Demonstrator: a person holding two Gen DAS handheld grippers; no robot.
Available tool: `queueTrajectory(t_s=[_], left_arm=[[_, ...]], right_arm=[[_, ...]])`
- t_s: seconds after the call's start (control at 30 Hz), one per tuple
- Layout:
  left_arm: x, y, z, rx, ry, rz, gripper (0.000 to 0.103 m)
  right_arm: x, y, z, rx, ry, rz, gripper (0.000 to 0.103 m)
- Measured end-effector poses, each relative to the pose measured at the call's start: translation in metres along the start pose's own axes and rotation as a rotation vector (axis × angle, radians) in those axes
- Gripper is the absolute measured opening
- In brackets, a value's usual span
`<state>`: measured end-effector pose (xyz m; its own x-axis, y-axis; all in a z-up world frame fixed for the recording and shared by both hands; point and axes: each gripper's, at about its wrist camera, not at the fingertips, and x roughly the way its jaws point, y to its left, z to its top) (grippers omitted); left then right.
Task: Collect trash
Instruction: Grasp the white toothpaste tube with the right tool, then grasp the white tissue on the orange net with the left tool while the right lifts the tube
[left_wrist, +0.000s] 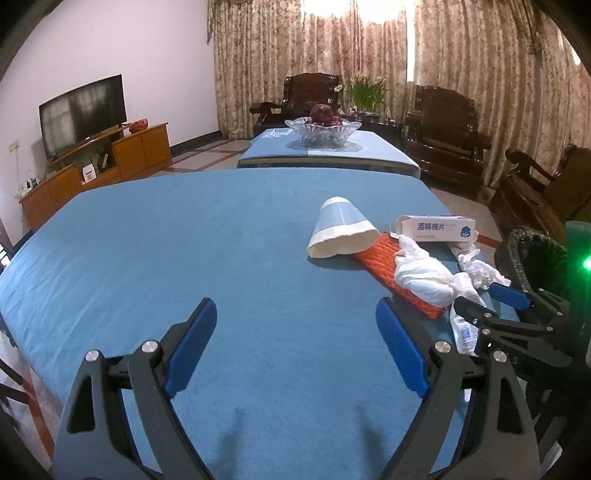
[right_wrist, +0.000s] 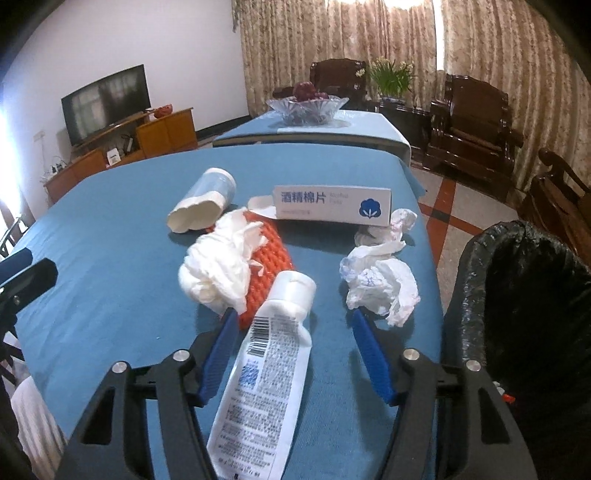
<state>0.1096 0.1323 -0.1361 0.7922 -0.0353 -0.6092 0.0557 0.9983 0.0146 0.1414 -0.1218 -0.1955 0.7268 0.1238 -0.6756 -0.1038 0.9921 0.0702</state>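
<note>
- Jaws on right gripper (right_wrist: 291, 325) are standing wide, straddling white tube (right_wrist: 266, 365) at lower centre, not touching it.
- Left gripper (left_wrist: 295, 325) is gaping over bare cloth.
- Tube is looking light, soft, slick; pinching mid-body seems best.
- Bin (right_wrist: 517, 295) is waiting at right edge.

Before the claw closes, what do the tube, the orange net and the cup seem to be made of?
The tube looks like soft, glossy white plastic: it bends, shines and carries printed text. The orange net seems to be foam mesh, matte, with a puffy woven pattern. The cup is probably paper: dull white, with a crushed, creased rim.
</note>
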Motion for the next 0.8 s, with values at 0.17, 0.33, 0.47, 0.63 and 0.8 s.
queueTrajectory(t_s=[0.17,0.33,0.47,0.63,0.8], left_arm=[[0.011,0.002,0.0,-0.002,0.014,0.006,0.084],[0.017,0.003,-0.003,-0.011,0.028,0.007,0.084],[0.019,0.0,-0.005,-0.015,0.032,0.003,0.084],[0.019,-0.004,-0.006,-0.007,0.031,0.001,0.084],[0.019,-0.008,-0.006,-0.015,0.033,-0.006,0.084]], right_arm=[[0.008,-0.002,0.0,0.004,0.037,0.007,0.059],[0.012,0.0,-0.003,-0.002,0.068,0.036,0.049],[0.014,0.002,-0.006,-0.006,0.09,0.061,0.04],[0.01,-0.001,-0.007,0.007,0.095,0.078,0.017],[-0.004,-0.007,-0.003,0.027,0.083,0.119,0.016]])
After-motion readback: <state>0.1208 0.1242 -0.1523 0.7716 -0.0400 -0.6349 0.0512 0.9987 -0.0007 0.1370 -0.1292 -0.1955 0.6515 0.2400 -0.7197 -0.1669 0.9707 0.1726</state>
